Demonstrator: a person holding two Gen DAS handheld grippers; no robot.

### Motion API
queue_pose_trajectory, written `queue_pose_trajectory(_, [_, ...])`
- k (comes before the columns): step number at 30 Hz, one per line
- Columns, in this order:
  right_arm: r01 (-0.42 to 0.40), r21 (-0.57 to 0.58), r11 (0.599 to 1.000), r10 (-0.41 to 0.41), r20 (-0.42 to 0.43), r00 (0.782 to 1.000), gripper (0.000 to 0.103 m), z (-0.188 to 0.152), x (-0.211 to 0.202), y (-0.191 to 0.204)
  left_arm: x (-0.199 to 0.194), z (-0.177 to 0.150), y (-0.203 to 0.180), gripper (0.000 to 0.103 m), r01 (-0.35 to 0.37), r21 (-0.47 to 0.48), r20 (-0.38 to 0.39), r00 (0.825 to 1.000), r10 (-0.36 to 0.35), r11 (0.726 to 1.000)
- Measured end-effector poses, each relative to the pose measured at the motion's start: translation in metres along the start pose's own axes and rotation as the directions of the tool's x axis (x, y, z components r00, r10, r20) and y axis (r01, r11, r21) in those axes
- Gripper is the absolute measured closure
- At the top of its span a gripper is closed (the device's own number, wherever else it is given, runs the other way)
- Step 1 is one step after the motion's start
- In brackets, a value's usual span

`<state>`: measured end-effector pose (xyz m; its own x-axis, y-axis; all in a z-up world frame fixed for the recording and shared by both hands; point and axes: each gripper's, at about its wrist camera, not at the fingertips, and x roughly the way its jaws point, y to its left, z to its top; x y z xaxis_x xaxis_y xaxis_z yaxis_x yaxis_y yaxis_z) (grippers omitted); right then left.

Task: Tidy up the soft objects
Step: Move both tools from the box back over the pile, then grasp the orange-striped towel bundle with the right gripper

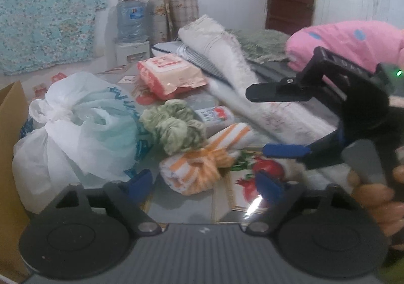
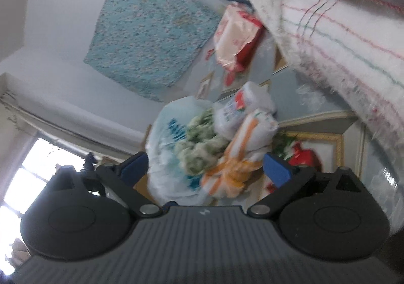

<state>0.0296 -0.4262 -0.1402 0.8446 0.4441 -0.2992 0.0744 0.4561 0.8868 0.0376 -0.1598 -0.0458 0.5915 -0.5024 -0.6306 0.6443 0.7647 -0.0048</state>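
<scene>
Left wrist view. Left gripper [image 1: 205, 183] at 6 o'clock, blue pads spread wide, nothing between them. Just beyond the pads, near frame centre, lies an orange-striped cloth bundle [image 1: 202, 168] on the patterned floor mat [image 1: 181, 208]. Touching it toward 11 o'clock is a green-and-white cloth ball [image 1: 174, 127]. At 9 o'clock sits a knotted white plastic bag [image 1: 75, 132], a brown cardboard edge [image 1: 10, 132] at its far left. A small tissue pack [image 1: 214, 115] lies just past the green ball; a larger pink-and-cream pack [image 1: 169, 74] is at 12 o'clock. A rolled white blanket [image 1: 227, 57] runs from 12 toward 3 o'clock. A pink dotted plush [image 1: 348, 39] is at 2 o'clock. Right gripper [image 1: 275, 122] enters from 3 o'clock, jaws apart, empty, held by a hand [image 1: 378, 198] at 4 o'clock.

Right wrist view, strongly rolled. Right gripper [image 2: 204, 168] at 6 o'clock, pads spread, nothing pinched. Orange-striped cloth bundle [image 2: 242, 158] is framed between the pads, just ahead of them; contact cannot be judged. Green ball [image 2: 199, 147], white bag [image 2: 166, 147] toward 9 o'clock of it. Blanket [image 2: 328, 44] at 2 o'clock. Floral blue cloth [image 2: 149, 31] on the wall at 11 o'clock.
</scene>
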Motion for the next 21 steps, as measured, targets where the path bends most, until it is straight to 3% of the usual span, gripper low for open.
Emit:
queue_pose_trajectory(5, [0.068, -0.043, 0.997, -0.067, 0.023, 0.997, 0.024, 0.006, 0.017, -0.004, 0.02, 0.0, -0.001, 0.026, -0.014, 0.044, -0.032, 0.999, 0.015, 0.999])
queue_pose_trajectory(8, [0.083, -0.043, 0.996, -0.083, 0.014, 0.996, 0.031, 0.008, 0.026, -0.01, 0.031, 0.001, -0.004, 0.027, -0.022, 0.066, -0.039, 0.999, 0.024, 0.998])
queue_pose_trajectory(14, [0.08, -0.047, 0.996, -0.08, 0.0, 0.997, 0.032, 0.011, 0.038, -0.016, 0.043, 0.002, -0.005, 0.027, -0.024, 0.088, -0.053, 0.998, 0.029, 0.996])
queue_pose_trajectory(18, [0.075, -0.05, 0.996, -0.075, -0.005, 0.997, 0.032, 0.013, 0.039, -0.017, 0.038, 0.006, -0.005, 0.026, 0.055, 0.065, -0.078, 0.996, -0.05, 0.996])
queue_pose_trajectory(21, [0.09, -0.062, 0.994, -0.09, 0.003, 0.996, 0.032, 0.012, 0.031, -0.018, 0.031, 0.006, -0.003, 0.026, 0.145, 0.027, -0.108, 0.984, -0.141, 0.989])
